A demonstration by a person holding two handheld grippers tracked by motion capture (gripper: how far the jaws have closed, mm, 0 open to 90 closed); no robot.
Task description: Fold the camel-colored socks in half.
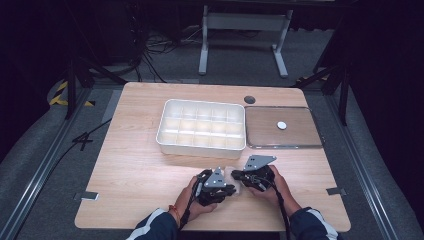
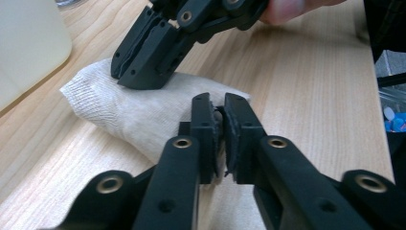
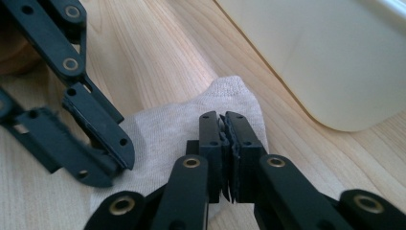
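High view is showing the small off-white knitted sock (image 1: 232, 176) lying on the light wooden table (image 1: 135, 165), near its front edge, just in front of the white plastic compartment box (image 1: 201, 126). The left gripper (image 1: 226, 189) is pinching one end of the sock with its jaws closed on the fabric. The right gripper (image 1: 235, 175) is clamping the other end, its jaws also closed on the cloth. In the left gripper view, both grippers are pressing the sock (image 2: 119, 108) against the table.
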